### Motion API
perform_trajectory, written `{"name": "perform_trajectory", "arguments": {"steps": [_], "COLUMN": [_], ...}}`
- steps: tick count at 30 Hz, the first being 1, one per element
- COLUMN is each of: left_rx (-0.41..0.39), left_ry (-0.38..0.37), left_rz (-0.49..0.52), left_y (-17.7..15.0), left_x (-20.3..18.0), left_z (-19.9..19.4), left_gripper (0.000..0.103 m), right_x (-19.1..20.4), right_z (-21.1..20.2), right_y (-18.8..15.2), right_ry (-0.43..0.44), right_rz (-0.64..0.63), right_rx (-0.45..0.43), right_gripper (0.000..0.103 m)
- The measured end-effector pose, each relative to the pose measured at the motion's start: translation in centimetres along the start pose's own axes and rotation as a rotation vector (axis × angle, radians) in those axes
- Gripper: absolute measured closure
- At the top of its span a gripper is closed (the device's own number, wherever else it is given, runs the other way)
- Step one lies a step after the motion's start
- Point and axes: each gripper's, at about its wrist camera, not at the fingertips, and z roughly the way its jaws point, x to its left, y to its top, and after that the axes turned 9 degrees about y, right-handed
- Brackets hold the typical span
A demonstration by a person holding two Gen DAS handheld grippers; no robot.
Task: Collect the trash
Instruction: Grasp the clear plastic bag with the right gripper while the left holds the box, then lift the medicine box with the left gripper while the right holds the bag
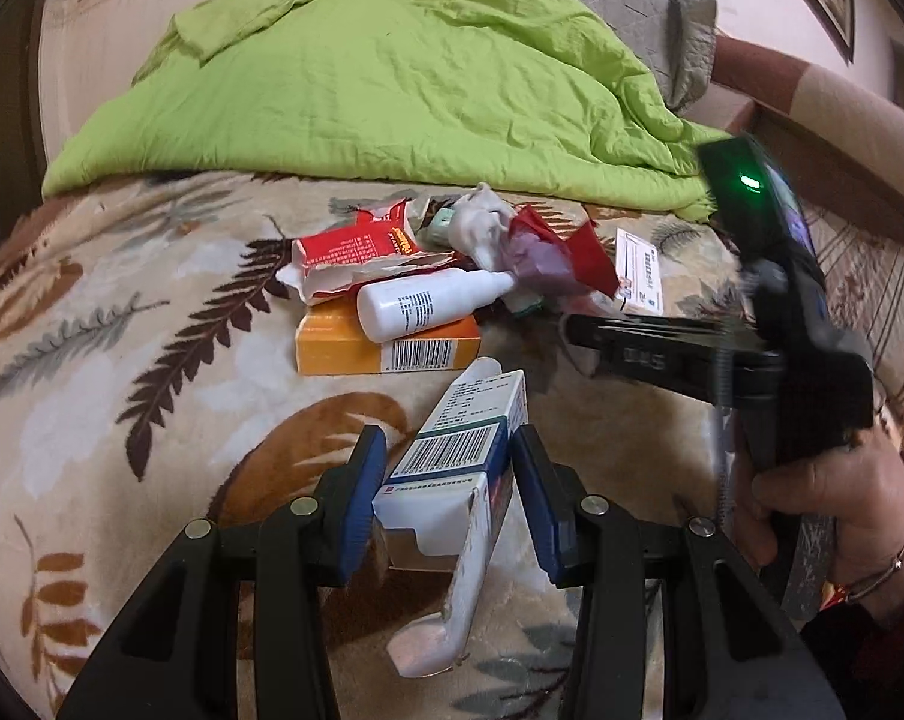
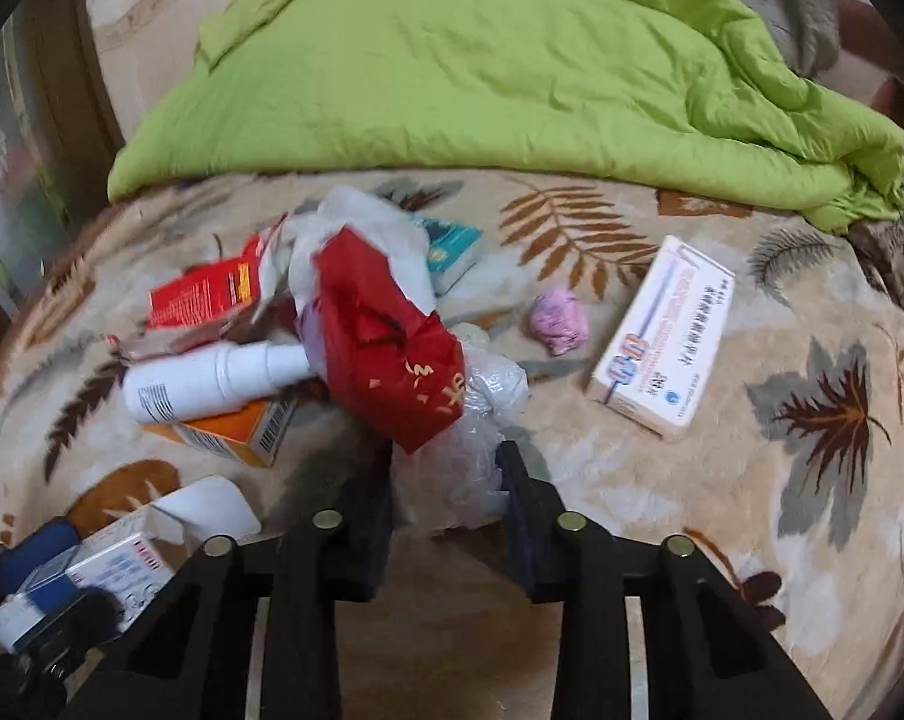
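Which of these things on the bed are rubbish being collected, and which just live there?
Rubbish: open white box between the left hand-held gripper's fingers, plastic bag, white bottle, orange box, torn red box, pink wad.

Staying: green quilt, leaf-patterned blanket.

Left gripper [image 1: 449, 495] jaws clamped; right gripper [image 2: 446, 498] jaws pinched, hand [image 1: 823, 510] gripping its handle.

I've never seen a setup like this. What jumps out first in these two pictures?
A crumpled bright green quilt fills the far half of the bed. In front of it, on the leaf-patterned blanket, lies a heap of packaging: a white plastic bottle resting on an orange carton. The left gripper straddles a white-and-blue box.
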Motion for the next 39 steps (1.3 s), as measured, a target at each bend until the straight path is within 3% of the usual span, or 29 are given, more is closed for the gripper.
{"name": "perform_trajectory", "arguments": {"steps": [4, 10, 16, 27, 30, 39], "left_rx": [-0.013, -0.083, -0.12, -0.175, -0.203, -0.188], "left_ry": [-0.012, -0.002, 0.016, 0.081, 0.106, 0.14], "left_rz": [0.005, 0.056, 0.069, 0.066, 0.095, 0.122], "left_y": [0.1, -0.2, -0.6, -2.9, -3.1, -3.4], "left_x": [-0.4, -1.6, -2.4, -3.6, -4.1, -4.4], "left_z": [-0.3, -1.8, -3.2, -7.8, -8.3, -6.9], "left_gripper": [0.06, 0.06, 0.06, 0.06, 0.06, 0.06], "right_x": [-1.0, -1.6, 0.3, 2.5, 2.5, 2.3], "right_z": [-3.1, -8.3, -12.1, -17.2, -17.2, -16.3], "right_y": [-0.8, -1.7, -3.8, -9.4, -9.5, -9.1], "right_ry": [0.007, 0.008, 0.08, 0.137, 0.137, 0.158], "right_rz": [0.047, 0.098, 0.106, 0.05, 0.042, 0.055], "right_rx": [-0.039, -0.183, -0.25, -0.301, -0.3, -0.278], "right_gripper": [0.073, 0.074, 0.074, 0.074, 0.074, 0.074]}}
